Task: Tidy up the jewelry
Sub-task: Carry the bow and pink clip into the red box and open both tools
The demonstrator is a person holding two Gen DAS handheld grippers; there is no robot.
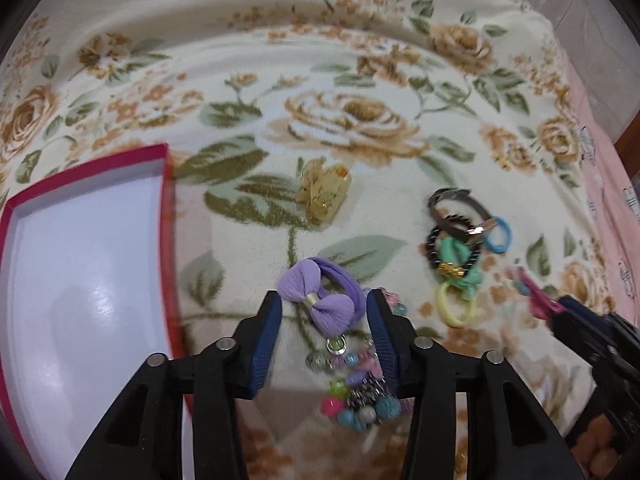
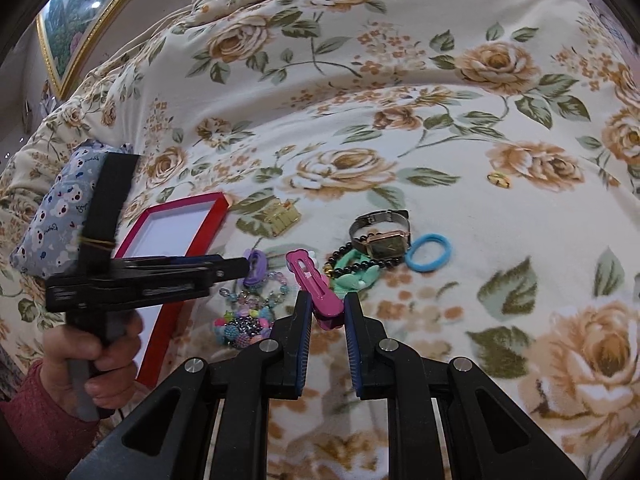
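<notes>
While both grippers work low over a cream floral blanket (image 2: pixel 440 80) on a bed, a shallow red-rimmed box (image 1: pixel 164 184) with a white, bare floor lies at the left, well apart from most of the jewelry. Near the middle sits a small heap: a dark-faced watch (image 2: pixel 386 236) on a mesh band, a black bead bracelet (image 2: pixel 360 266) over a mint hair tie (image 2: pixel 352 276), and a blue elastic ring (image 2: pixel 428 252) just beside them. The left gripper (image 1: pixel 324 300) has its fingers spread around a lilac bow hair tie (image 1: pixel 316 296), which lies on the blanket with a string of coloured beads (image 1: pixel 356 396) touching it. The right gripper (image 2: pixel 328 304) pinches the near end of a pink snap clip (image 2: pixel 316 288). The bow looks soft and light, likely to squash, so its stitched centre seems the best hold. The clip looks stiff, smooth and perhaps slippery; gripping across its flat faces seems wise.
</notes>
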